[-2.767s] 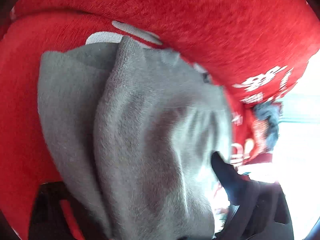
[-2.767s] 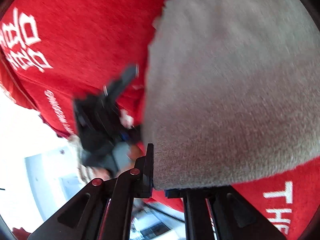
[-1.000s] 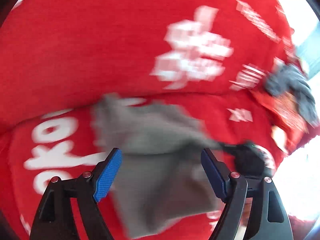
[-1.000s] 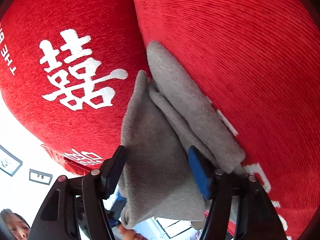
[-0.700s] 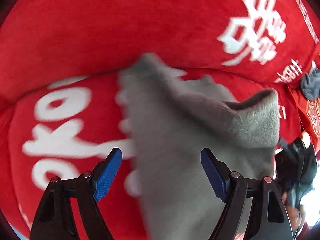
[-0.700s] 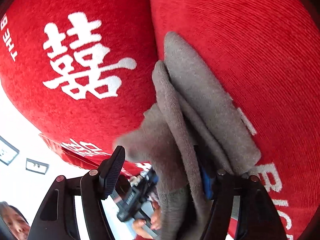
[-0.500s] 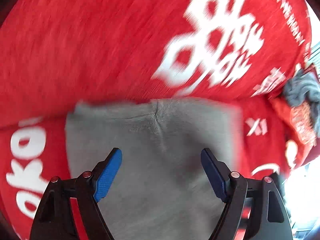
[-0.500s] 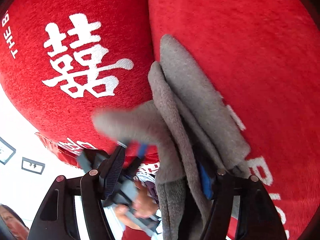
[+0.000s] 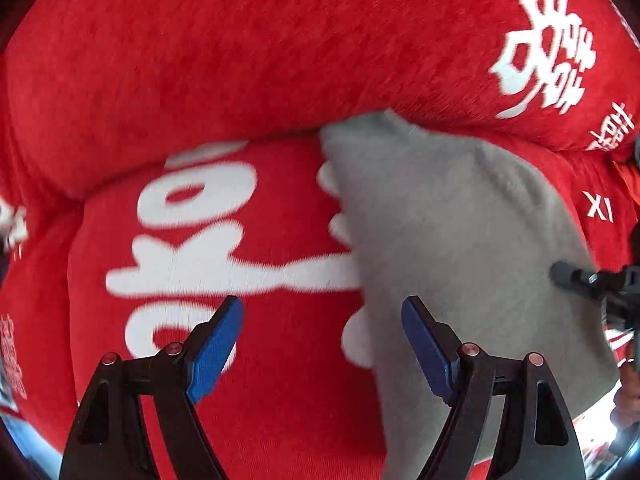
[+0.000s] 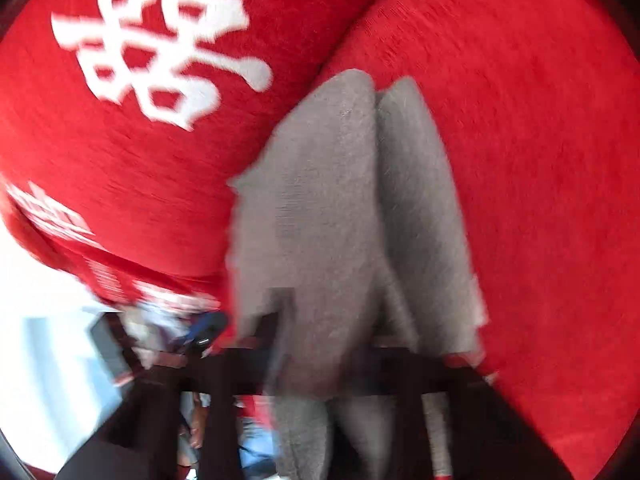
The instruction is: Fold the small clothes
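A small grey fleece garment [image 9: 452, 240] lies folded on a red cushion [image 9: 248, 272] with white lettering. My left gripper [image 9: 322, 336] is open and empty, just above the cushion, with the garment's left edge past its right finger. The right gripper shows at the right edge of the left wrist view [image 9: 580, 280], at the garment's right side. In the right wrist view the garment [image 10: 340, 208] lies in stacked folds and covers my right gripper [image 10: 320, 340]. The frame is blurred, so its jaws cannot be made out.
A red back cushion [image 9: 280, 48] with white characters rises behind the seat cushion. The same cushions fill the right wrist view [image 10: 520, 140]. A bright room and a person's clothing [image 10: 192, 400] show past the cushion edge at lower left.
The left gripper let go of the garment and now hangs open. The garment went from held up to lying folded on the cushion. The right gripper moved in over it.
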